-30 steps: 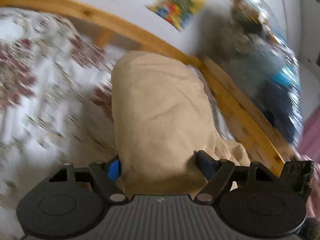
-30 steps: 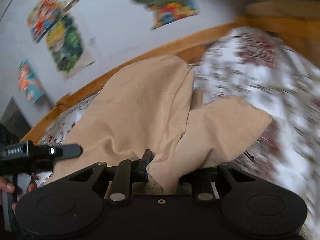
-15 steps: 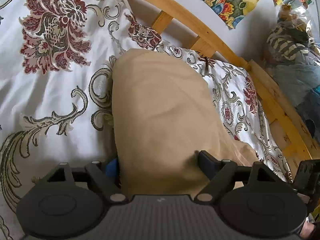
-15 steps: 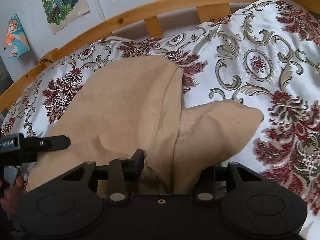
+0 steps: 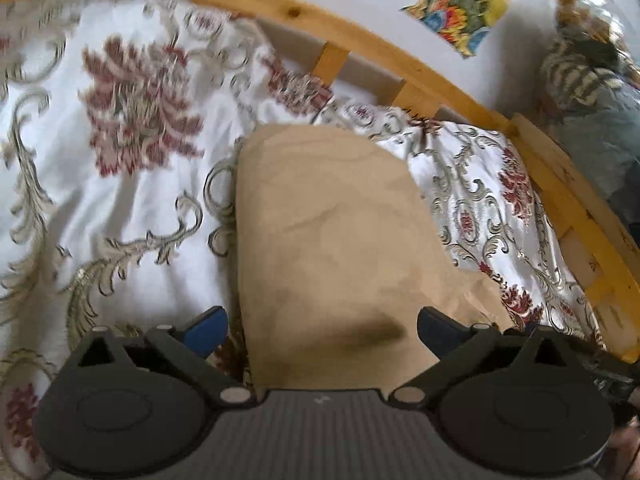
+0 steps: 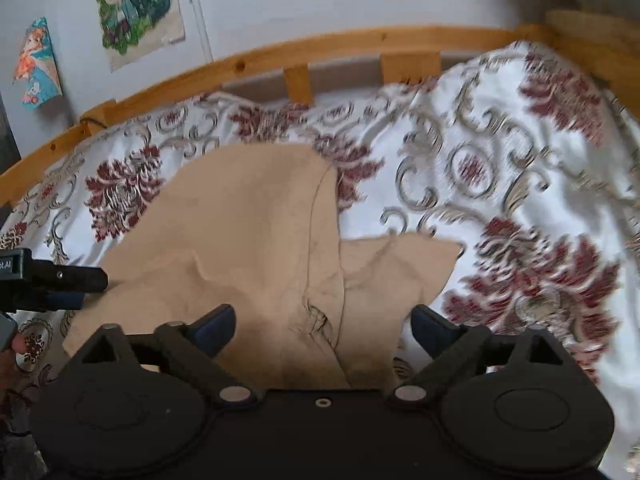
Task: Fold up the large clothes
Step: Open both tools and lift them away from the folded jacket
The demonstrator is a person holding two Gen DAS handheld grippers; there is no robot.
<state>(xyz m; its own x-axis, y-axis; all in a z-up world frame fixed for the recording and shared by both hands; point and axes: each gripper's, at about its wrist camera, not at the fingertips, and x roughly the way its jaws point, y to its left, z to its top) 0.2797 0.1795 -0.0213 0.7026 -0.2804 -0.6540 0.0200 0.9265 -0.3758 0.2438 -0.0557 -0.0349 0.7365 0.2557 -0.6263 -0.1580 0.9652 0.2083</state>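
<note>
A tan garment (image 5: 332, 240) lies folded lengthwise on a floral bedspread (image 5: 120, 208). My left gripper (image 5: 322, 330) hovers over its near end with jaws opening wide; the blue pads (image 5: 206, 330) stand clear of the cloth. In the right wrist view the same tan garment (image 6: 248, 240) shows a seam and a flap sticking out to the right. My right gripper (image 6: 322, 326) is also opening, its pads (image 6: 216, 326) apart from the cloth that lies between them. The left gripper (image 6: 52, 280) shows at the left edge there.
A curved wooden bed rail (image 6: 320, 46) runs along the far side of the bedspread (image 6: 500, 200), with a wall and colourful posters (image 6: 138, 4) behind. A pile of clothes (image 5: 592, 112) sits beyond the rail at the right.
Both grippers let go of the tan garment: the right one went from pinching the cloth to wide apart, the left widened too. The garment now lies flat on the bedspread.
</note>
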